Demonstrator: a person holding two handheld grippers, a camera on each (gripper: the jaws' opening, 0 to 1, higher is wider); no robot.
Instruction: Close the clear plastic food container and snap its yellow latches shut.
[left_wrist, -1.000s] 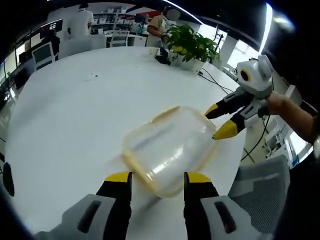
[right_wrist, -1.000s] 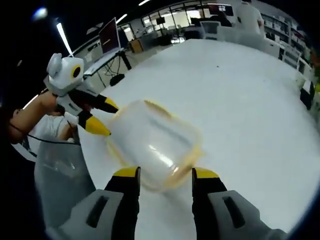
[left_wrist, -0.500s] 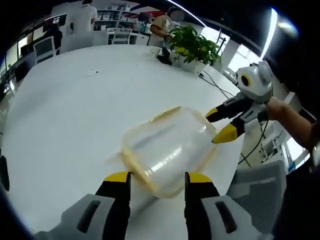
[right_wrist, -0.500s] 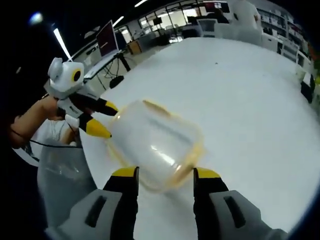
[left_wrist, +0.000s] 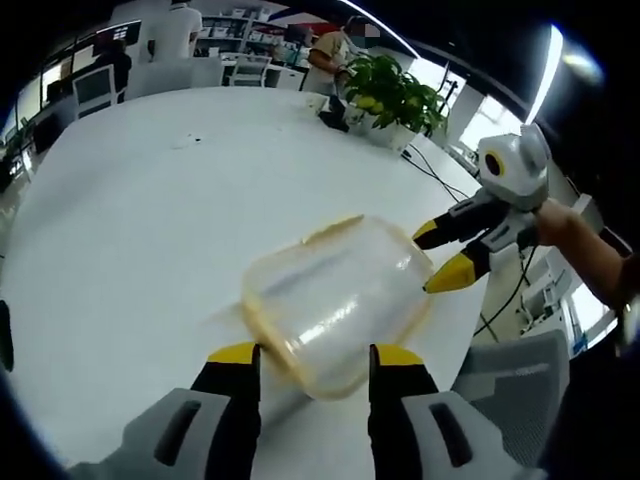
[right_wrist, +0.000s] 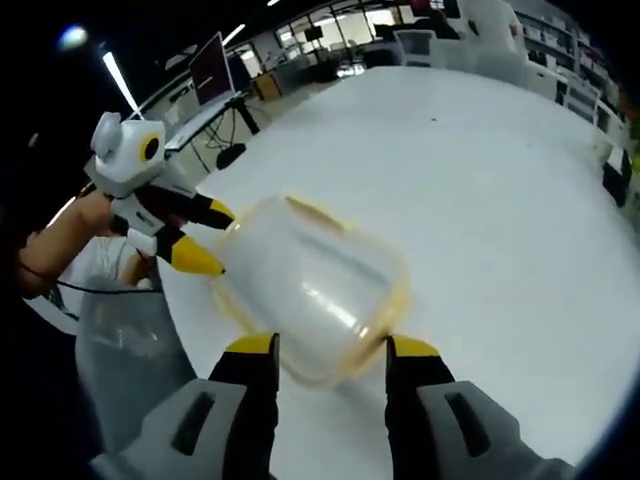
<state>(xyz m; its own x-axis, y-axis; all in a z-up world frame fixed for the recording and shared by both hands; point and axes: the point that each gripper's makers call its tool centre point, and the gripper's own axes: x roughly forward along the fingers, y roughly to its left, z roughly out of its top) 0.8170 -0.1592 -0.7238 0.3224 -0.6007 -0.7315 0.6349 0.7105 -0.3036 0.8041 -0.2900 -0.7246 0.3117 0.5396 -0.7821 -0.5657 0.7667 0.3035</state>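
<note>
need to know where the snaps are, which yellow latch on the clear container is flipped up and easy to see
The yellow latch on the far edge of the container, toward the plant, in the left gripper view. It sticks up past the lid; the other edges show just a yellow rim blur.

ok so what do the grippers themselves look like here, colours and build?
Both match. The left gripper has two black fingers with yellow tips on grey housings with dark slots. The right gripper is built the same. Seen from the left gripper view, the right gripper has tapered black fingers ending in yellow points under a light grey, rounded body. A person's bare forearm shows behind it; no sleeve is visible there.
</note>
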